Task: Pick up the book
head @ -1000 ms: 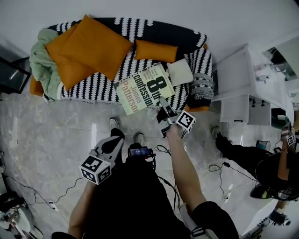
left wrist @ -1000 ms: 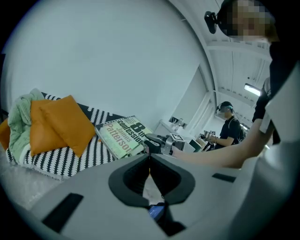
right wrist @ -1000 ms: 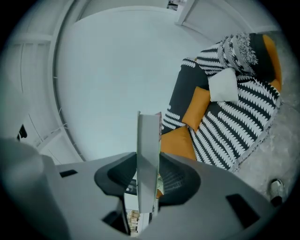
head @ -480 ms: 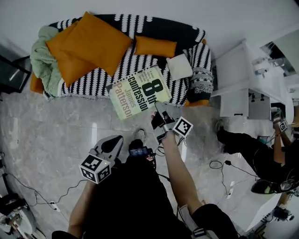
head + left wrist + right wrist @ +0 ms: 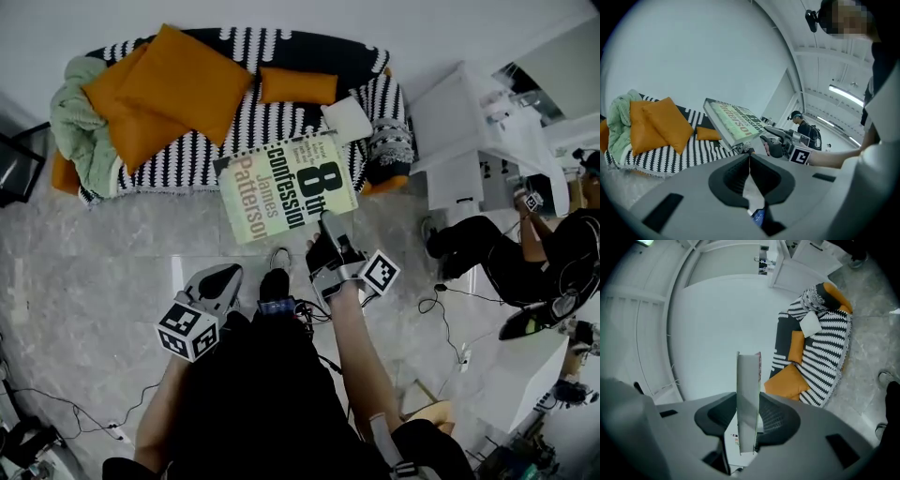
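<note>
Clamping a thick, pale-green paperback book by its edge, the right gripper holds it aloft before a striped knitted sofa; its own view shows smooth page edges. Left gripper closed, empty.

We found the sofa at the far side of the floor, against the wall. On its left end lay a blanket, and the big cushions lay just beside it, partly over it. A small cushion lay near the middle of the sofa, and a pillow to the right of it. The book was in front of the sofa, above the floor, with its near edge between the jaws of the right gripper. The left gripper was to the left of that one, nearer to us. A cabinet stood to the right of the sofa, and another person was in front of it.
</note>
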Demonstrator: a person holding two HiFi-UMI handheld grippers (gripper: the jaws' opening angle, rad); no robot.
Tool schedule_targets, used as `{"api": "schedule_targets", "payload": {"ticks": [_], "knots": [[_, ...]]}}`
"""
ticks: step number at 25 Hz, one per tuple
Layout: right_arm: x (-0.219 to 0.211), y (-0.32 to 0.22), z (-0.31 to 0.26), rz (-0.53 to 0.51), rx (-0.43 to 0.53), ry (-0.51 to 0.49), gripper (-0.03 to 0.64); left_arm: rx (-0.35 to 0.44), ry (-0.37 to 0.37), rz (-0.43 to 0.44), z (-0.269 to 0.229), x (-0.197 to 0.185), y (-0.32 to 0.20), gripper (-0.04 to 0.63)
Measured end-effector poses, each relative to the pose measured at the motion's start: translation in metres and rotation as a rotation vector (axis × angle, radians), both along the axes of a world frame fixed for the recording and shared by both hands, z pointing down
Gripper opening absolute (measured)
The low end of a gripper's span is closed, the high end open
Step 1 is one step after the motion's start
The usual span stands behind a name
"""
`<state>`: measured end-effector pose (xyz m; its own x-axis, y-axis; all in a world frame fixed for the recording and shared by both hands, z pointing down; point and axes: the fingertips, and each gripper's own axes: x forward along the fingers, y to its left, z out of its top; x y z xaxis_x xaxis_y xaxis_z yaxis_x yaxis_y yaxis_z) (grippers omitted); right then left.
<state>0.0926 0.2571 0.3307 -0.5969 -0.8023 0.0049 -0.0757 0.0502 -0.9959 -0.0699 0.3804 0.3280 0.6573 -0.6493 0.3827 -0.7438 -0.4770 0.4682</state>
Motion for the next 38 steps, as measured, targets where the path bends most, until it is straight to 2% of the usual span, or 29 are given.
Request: {"api": "schedule_targets", "payload": {"ticks": [8,13,25,34,38], "knots": [[-0.036,0.098,-0.027,0.07,0.025,0.001,0.163,0.008,0.034,0.072,0.002,-0.031,0.072,0.014],[-0.043,0.155,-0.035,0.078,0.047,0.039,0.163,0.025,0.038,0.117,-0.001,-0.031,0.12,0.014],[-0.039,0.159,-0.025,0.068,-0.001,0.063,0.161,0.037,0.066,0.096,-0.021,-0.019,0.12,0.014],[-0.033,0.164,-0.021,0.105,0.003,0.034,0.161,0.069,0.053,0.125,-0.026,-0.014,0.119,0.015],[-0.013,0.171,-0.019,0.111,-0.008,0.029,0.161,0.069,0.042,0.127,-0.028,0.004,0.123,0.014]]}}
